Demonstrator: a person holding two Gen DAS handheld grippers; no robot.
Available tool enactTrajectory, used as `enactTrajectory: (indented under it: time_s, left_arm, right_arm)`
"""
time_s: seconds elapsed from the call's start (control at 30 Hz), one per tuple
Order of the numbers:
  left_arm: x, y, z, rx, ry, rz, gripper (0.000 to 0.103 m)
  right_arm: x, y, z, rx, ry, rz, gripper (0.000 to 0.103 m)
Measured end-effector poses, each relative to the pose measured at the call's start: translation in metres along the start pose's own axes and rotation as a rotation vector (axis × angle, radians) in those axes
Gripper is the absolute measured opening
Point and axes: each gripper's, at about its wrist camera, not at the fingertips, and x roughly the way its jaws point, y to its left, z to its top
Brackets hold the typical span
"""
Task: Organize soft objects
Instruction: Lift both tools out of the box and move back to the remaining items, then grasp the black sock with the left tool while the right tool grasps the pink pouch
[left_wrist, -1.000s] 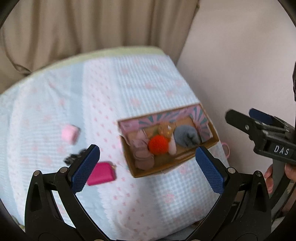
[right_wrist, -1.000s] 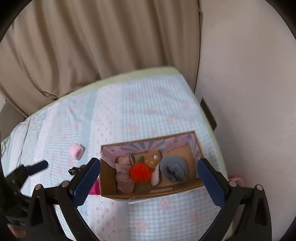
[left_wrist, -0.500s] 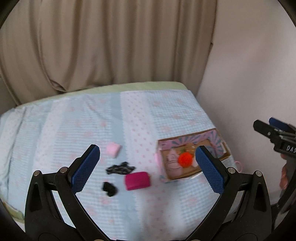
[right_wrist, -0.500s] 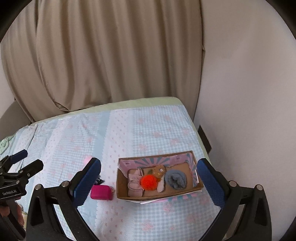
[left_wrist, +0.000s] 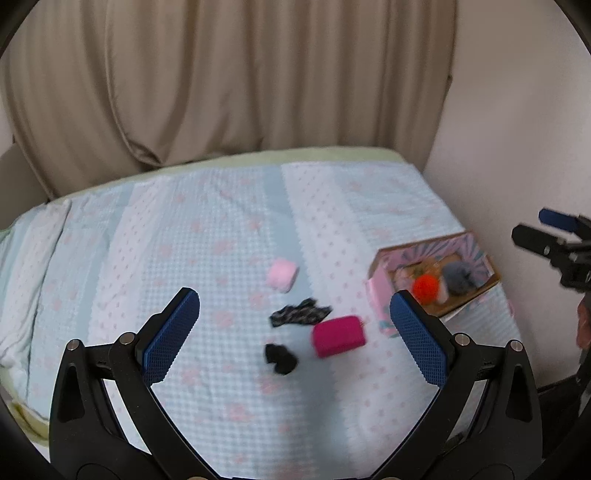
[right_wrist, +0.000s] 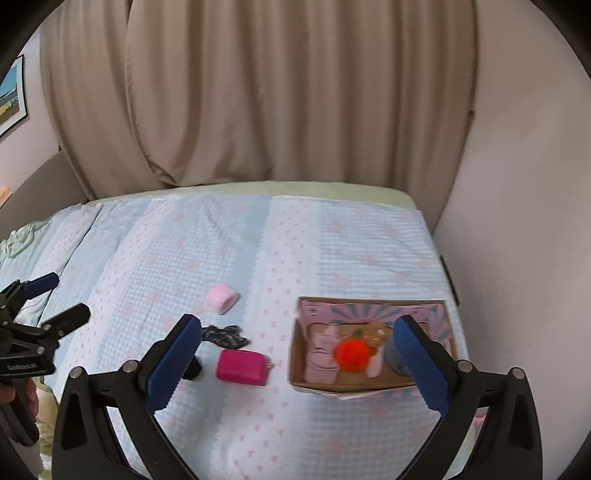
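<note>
A cardboard box (right_wrist: 295, 354) with a pink patterned inside sits on the bed at the right; it also shows in the left wrist view (left_wrist: 380, 258). It holds an orange pompom (right_wrist: 351, 354), a grey bundle (left_wrist: 458, 277) and pale pink soft items (right_wrist: 321, 354). On the bedspread lie a magenta pouch (left_wrist: 339, 335), a light pink roll (left_wrist: 282, 274), a black patterned cloth (left_wrist: 299, 313) and a small black item (left_wrist: 280, 358). My left gripper (left_wrist: 294, 334) is open and empty above the loose items. My right gripper (right_wrist: 298, 365) is open and empty, above the box.
The bed (left_wrist: 184, 240) has a light blue and pink patterned cover. Beige curtains (right_wrist: 258, 92) hang behind it. A white wall (right_wrist: 517, 184) borders the bed's right side, close to the box. A framed picture (right_wrist: 13, 96) hangs at far left.
Both grippers have pulled up and back from the box. The left view has swung left, so the loose items now sit between its fingers. Both stay open.
</note>
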Motion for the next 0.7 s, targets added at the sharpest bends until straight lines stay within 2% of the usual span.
enactTrajectory:
  time_s: [0.23,0.37,0.57,0.7]
  left_arm:
    - [0.06,0.04,-0.03,0.001,0.144,-0.034,0.103]
    - [0.097,0.051,-0.05,-0.015,0.198,-0.065,0.103]
    - [0.16,0.052,-0.082,-0.062,0.29,-0.089,0.103]
    - [0.197,0.054,-0.096,-0.107,0.346,-0.099,0.102]
  right_arm:
    - [0.056,0.037,0.0,-0.031,0.081,0.078,0.103]
    - [0.097,0.051,-0.005,-0.089,0.141,0.14,0.103]
    - [0.182,0.079,-0.034,-0.291,0.288,0.259,0.103]
    - [0.232,0.096,-0.058,-0.457,0.396,0.304,0.103]
